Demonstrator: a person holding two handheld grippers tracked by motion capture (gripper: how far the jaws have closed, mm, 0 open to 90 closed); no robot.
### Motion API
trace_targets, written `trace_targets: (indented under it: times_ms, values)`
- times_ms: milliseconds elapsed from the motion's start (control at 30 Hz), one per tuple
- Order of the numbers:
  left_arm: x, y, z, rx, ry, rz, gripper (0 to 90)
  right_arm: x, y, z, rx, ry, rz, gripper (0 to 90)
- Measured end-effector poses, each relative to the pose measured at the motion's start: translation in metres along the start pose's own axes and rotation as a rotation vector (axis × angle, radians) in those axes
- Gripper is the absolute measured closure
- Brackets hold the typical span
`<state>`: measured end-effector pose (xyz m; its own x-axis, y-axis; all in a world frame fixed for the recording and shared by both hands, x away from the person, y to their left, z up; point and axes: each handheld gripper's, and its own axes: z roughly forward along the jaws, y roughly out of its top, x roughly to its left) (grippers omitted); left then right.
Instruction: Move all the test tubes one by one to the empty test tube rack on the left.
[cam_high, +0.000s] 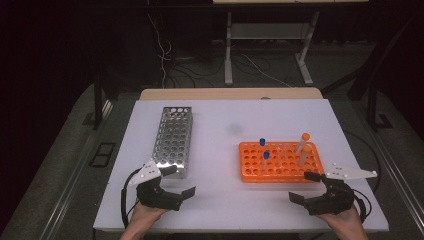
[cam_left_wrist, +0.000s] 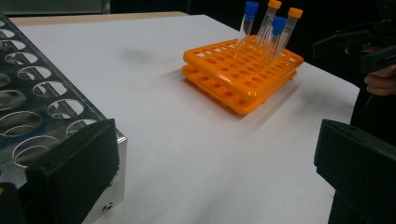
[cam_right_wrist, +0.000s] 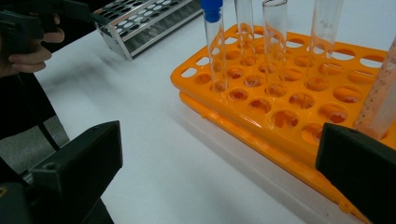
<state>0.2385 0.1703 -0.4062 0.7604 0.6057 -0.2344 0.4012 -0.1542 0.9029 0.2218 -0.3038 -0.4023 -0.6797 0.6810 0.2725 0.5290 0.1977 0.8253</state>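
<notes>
An orange tube rack (cam_high: 280, 167) stands on the right of the white table (cam_high: 220, 200). It holds two blue-capped tubes (cam_high: 262, 142) and two orange-capped tubes (cam_high: 305, 136). A steel rack (cam_high: 172, 142) with round holes lies at the left. My left gripper (cam_high: 179, 181) is open just in front of the steel rack's near end, with nothing between its jaws. My right gripper (cam_high: 303, 187) is open at the orange rack's near right corner, also holding nothing. In the right gripper view the orange rack (cam_right_wrist: 280, 107) and a blue-capped tube (cam_right_wrist: 215, 42) are close ahead of the right gripper (cam_right_wrist: 217, 172).
In the left gripper view the steel rack (cam_left_wrist: 42, 102) touches the left jaw's side, and the orange rack (cam_left_wrist: 243, 70) stands farther off across bare table. A wooden strip (cam_high: 230, 93) runs along the table's far edge. Cables and stand legs lie on the floor behind.
</notes>
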Motion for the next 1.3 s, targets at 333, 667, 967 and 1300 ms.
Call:
trace_targets:
  times_ms: [333, 667, 967, 1300]
  values:
    - [0.000, 0.000, 0.000, -0.003, 0.000, -0.003, 0.0, 0.001, 0.000, 0.001, 0.021, 0.005, 0.001, 0.3]
    - [0.001, -0.001, 0.000, -0.001, 0.006, -0.006, 0.0, 0.004, 0.002, 0.001, 0.040, 0.003, 0.007, 0.3]
    - [0.002, -0.002, -0.001, 0.001, 0.011, -0.008, 0.0, 0.003, 0.008, 0.001, 0.072, -0.013, 0.006, 0.3]
    - [0.002, -0.003, -0.001, 0.003, 0.016, -0.013, 0.0, -0.008, 0.012, -0.009, 0.086, -0.058, 0.014, 0.3]
